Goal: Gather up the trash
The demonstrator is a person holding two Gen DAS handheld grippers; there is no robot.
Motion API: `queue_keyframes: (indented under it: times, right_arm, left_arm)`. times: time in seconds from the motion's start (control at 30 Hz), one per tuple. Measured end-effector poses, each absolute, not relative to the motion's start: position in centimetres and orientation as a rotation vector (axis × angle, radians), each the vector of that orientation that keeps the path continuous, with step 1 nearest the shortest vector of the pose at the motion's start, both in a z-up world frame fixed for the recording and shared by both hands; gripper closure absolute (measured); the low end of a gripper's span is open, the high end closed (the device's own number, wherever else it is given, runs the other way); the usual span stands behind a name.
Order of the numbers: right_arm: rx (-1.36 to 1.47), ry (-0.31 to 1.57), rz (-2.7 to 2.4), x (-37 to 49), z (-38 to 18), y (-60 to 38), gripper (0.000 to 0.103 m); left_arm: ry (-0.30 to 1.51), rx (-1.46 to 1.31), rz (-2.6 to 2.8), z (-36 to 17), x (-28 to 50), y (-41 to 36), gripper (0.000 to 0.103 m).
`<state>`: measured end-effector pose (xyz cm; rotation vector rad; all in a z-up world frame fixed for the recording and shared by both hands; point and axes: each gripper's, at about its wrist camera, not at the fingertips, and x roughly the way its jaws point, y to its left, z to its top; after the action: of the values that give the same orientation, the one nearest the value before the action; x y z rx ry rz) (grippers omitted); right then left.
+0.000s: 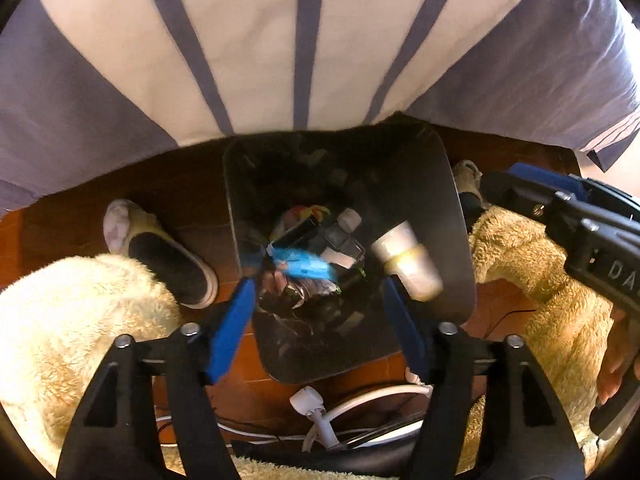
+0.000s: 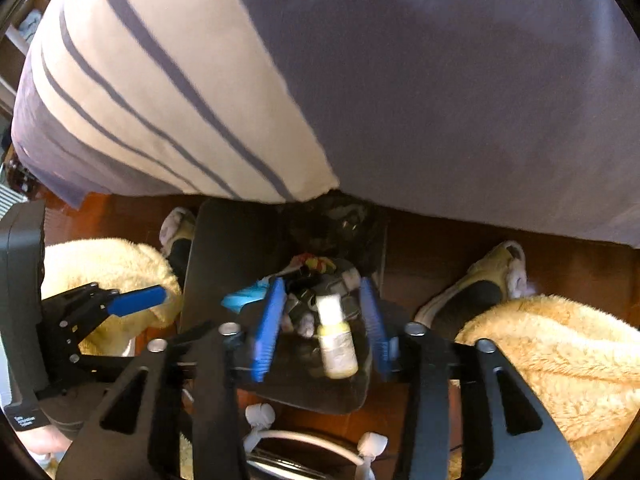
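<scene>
Already the black bin (image 1: 452, 216) holds wrappers; left claw (image 1: 320, 312) gapes empty, right claw (image 2: 322, 316) stands apart around a loose dropping bottle (image 2: 336, 340). Remaining trash unseen.

Lighting warm, uneven; black bin (image 1: 448, 200) interior dim. Motion blur on items inside it; fisheye bending, dark vignette at edges.

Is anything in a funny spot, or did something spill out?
Nothing spilled. The little white bottle is tipped sideways over the black trash bin, between the right gripper's open fingers, not touching them.
</scene>
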<state>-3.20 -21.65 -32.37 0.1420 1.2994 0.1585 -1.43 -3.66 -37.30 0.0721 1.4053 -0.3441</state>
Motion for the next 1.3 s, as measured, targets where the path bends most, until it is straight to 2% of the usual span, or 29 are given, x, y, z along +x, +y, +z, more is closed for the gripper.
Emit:
queue_keyframes:
  times: [0.07, 0.2, 0.27, 0.37, 0.93, 1.13, 1.3]
  right_arm:
    - [0.143, 1.265, 0.141, -3.3, -31.2, -22.1, 0.051]
    - [0.14, 1.18, 0.099, -3.9, -28.6, -23.3, 0.023]
    - [0.131, 1.127, 0.07, -4.3, -26.6, -24.0, 0.016]
    - [0.125, 1.047, 0.028, -4.9, -23.6, -25.3, 0.004]
    - [0.042, 0.535, -0.147, -10.0, -5.0, -28.1, 0.003]
    - [0.015, 0.382, -0.167, -12.3, -0.2, -27.8, 0.003]
    - [-0.001, 0.309, -0.2, -13.4, 2.1, -27.3, 0.003]
  left_arm:
    - [1.382, 0.076, -0.335, -36.4, -1.5, -3.7, 0.031]
    - [1.302, 0.095, -0.31, -33.3, -1.8, -3.4, 0.018]
    - [1.241, 0.098, -0.303, -31.2, -1.9, -2.9, 0.007]
    - [1.148, 0.102, -0.289, -27.5, -2.1, -2.5, 0.008]
    - [0.566, 0.05, -0.198, -5.6, -5.5, -1.6, 0.008]
    - [0.411, 0.064, -0.176, -0.9, -7.7, -2.4, 0.008]
    - [0.36, 0.053, -0.167, 0.5, -8.7, -3.2, 0.008]
